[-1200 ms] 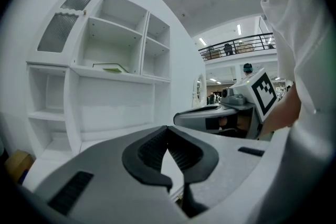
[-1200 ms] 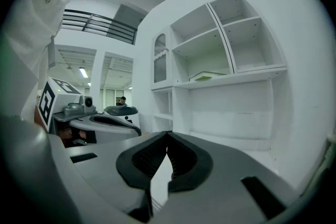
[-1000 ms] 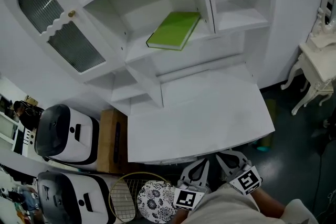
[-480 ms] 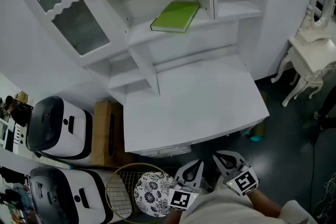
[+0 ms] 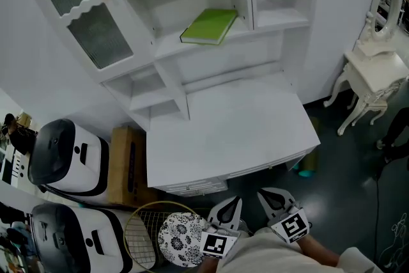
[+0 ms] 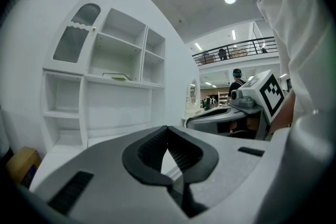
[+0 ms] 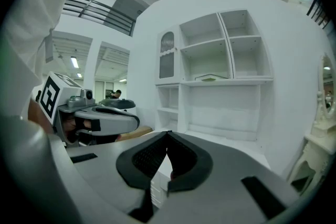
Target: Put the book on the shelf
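Note:
A green book [image 5: 209,26] lies flat on the middle shelf of the white shelf unit [image 5: 192,48], its near corner over the shelf's front edge. It also shows small in the left gripper view [image 6: 116,76] and in the right gripper view [image 7: 209,78]. Both grippers are low and close to the person, well short of the white desk top [image 5: 223,131] and far from the book. My left gripper [image 5: 234,202] is shut with nothing in it, its tips meeting [image 6: 168,127]. My right gripper [image 5: 262,195] is shut and holds nothing too [image 7: 168,134].
An open glass cabinet door [image 5: 83,16] stands at the upper left. Two white and black appliances [image 5: 64,153], a wooden box [image 5: 126,163], a racket [image 5: 144,236] and a patterned plate [image 5: 181,240] lie on the floor at left. A white vanity table [image 5: 370,73] stands at right.
Both grippers have drawn back toward the person, farther from the desk's front edge, still shut. The view has shifted with them. The book has stayed on its shelf.

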